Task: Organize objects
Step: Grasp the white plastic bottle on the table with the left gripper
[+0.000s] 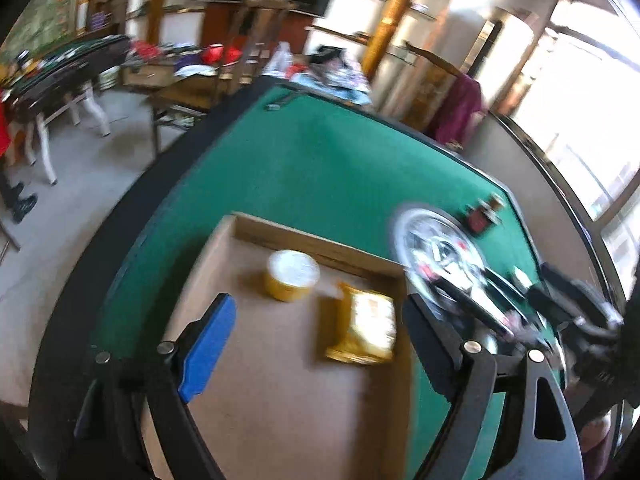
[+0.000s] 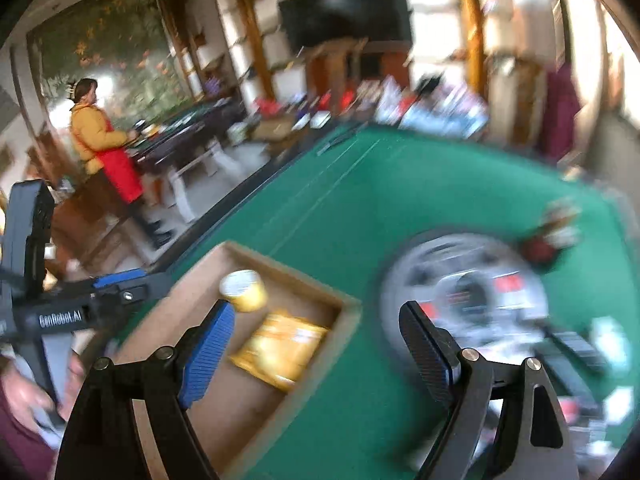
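Observation:
A shallow cardboard box lies on the green table. In it stand a yellow cup with a white lid and a yellow snack packet. My left gripper is open and empty above the box. The box, the cup and the packet also show in the right wrist view. My right gripper is open and empty over the box's right edge. A round white plate with blurred items sits to the right.
The plate shows in the left view with the right gripper's body over it. A small dark red object lies beyond the plate. A person in a red apron stands by another table at left.

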A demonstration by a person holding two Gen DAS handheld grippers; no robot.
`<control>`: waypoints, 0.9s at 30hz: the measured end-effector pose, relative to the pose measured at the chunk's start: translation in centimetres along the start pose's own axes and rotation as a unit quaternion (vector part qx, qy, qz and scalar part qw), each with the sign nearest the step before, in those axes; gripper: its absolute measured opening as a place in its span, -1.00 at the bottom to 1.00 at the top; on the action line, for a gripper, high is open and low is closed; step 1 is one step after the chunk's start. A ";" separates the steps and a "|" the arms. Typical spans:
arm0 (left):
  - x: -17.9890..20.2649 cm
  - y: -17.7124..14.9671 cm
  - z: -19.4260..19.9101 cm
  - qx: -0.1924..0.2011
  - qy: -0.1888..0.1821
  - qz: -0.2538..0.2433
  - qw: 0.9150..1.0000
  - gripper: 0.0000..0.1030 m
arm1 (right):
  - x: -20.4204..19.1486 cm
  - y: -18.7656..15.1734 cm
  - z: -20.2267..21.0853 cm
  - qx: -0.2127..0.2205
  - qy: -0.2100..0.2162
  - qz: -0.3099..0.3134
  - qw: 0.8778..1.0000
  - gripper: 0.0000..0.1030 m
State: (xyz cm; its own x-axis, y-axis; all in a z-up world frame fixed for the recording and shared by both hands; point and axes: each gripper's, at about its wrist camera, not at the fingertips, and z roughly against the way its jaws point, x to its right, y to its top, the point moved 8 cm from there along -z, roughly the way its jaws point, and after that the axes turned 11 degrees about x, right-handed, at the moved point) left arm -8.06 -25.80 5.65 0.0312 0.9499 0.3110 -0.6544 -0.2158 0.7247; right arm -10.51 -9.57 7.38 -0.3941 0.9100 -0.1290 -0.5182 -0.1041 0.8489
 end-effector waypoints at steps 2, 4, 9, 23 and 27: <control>2.9 -0.5 -0.2 -0.005 -0.025 -0.018 1.000 0.70 | 3.0 0.9 5.2 0.057 -0.067 0.021 0.996 0.82; 6.7 -1.4 -1.0 -0.015 -0.052 -0.040 0.998 0.72 | 6.5 0.9 9.6 0.116 -0.138 0.019 0.983 1.00; 14.5 -6.0 -3.7 -0.048 -0.080 -0.107 0.990 0.72 | 16.9 -4.0 13.3 0.093 -0.204 -0.118 0.967 1.00; 19.9 -12.6 -11.2 -0.072 0.007 -0.228 0.971 0.70 | 29.0 -13.0 14.3 0.097 -0.201 -0.307 0.925 1.00; 21.5 -13.3 -12.9 -0.082 0.008 -0.259 0.962 0.42 | 28.8 -13.2 15.0 0.101 -0.191 -0.305 0.928 1.00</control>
State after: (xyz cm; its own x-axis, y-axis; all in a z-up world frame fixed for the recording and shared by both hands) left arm -8.44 0.40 -5.21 0.3737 0.9244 -0.0758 -0.6651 0.3241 0.6728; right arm -3.68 24.06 0.13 0.2426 0.8548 -0.4587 -0.3881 0.5189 0.7617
